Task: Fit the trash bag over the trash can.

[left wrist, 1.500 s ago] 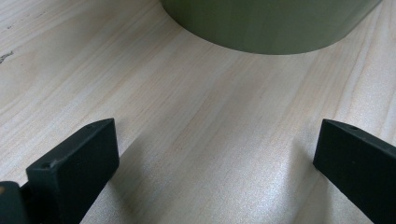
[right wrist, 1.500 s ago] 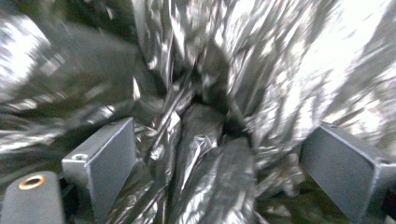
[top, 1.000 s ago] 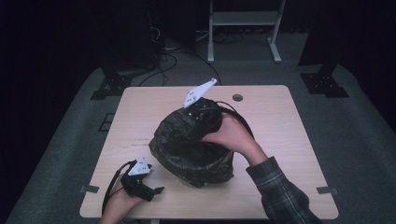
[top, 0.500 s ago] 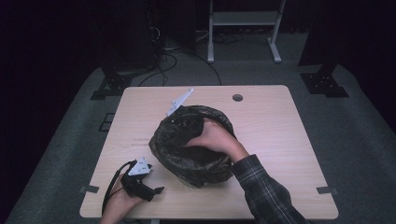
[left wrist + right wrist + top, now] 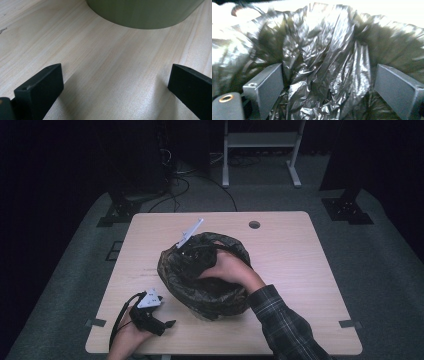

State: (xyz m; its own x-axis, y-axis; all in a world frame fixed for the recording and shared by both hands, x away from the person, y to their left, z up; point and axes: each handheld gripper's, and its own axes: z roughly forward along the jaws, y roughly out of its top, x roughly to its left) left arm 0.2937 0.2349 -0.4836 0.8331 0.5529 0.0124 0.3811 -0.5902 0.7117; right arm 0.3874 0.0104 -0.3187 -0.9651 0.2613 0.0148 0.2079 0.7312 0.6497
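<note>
The right gripper (image 5: 327, 85) is sunk into the black bag (image 5: 200, 285) lining the round bin (image 5: 145, 12) at the table's (image 5: 300, 270) middle, its jaws spread wide with crumpled plastic between them, gripping none of it. The left gripper (image 5: 115, 82) lies on the bare wood near the table's front left, just beside the bin, jaws wide apart and empty

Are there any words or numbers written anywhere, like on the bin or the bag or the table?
None: no words, numbers or signs can be read in these pictures.
The green bin is plain.
The black bag is plain and crinkled.
The wooden table shows bare wood grain and a small round hole.
The left gripper has no readable marking.
</note>
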